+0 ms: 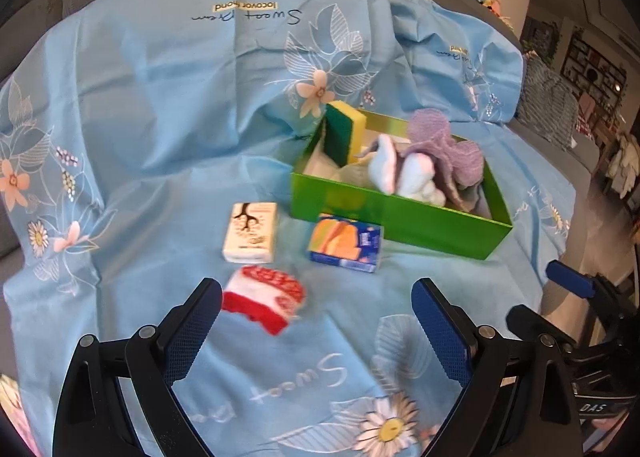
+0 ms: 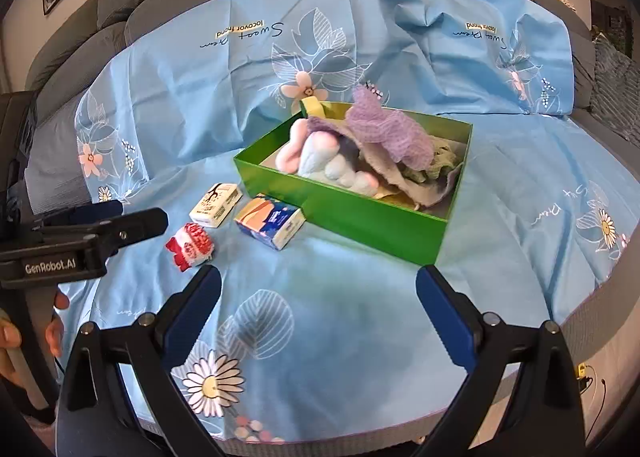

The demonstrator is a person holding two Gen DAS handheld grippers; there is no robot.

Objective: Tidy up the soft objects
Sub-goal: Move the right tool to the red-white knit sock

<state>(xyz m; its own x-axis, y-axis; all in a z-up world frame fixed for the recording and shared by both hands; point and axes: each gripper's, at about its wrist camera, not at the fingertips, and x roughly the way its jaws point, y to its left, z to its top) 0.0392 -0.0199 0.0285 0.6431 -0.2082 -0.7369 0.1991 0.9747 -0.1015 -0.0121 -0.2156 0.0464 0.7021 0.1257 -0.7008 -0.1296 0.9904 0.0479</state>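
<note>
Blue-padded fingers of the left gripper (image 1: pixel 316 309) fill the bottom of the left wrist view, spread wide with nothing held; the red-and-white soft bundle (image 1: pixel 262 299) lies just above them, left of centre, partly between the tips. Its capture is judged to be the step in hand; the gripper should be shifted slightly towards the lower left so that the bundle is centred, lowered until the pads flank it, and closed gently, since the cloth beneath could be pinched with it. The right gripper (image 2: pixel 318 289) is likewise seen fully parted and empty over bare blue sheet (image 2: pixel 340 297) at the bottom of its view. The green box (image 1: pixel 396 213), right of centre, already holds a yellow-green sponge (image 1: pixel 346 129), a purple mesh puff (image 1: pixel 440 141) and pale plush pieces; little room is left at its near side. Two small packets, one cream (image 1: pixel 250 233) and one blue-orange (image 1: pixel 346 243), sit between bundle and box; they are to be cleared by lifting well before carrying across.
</note>
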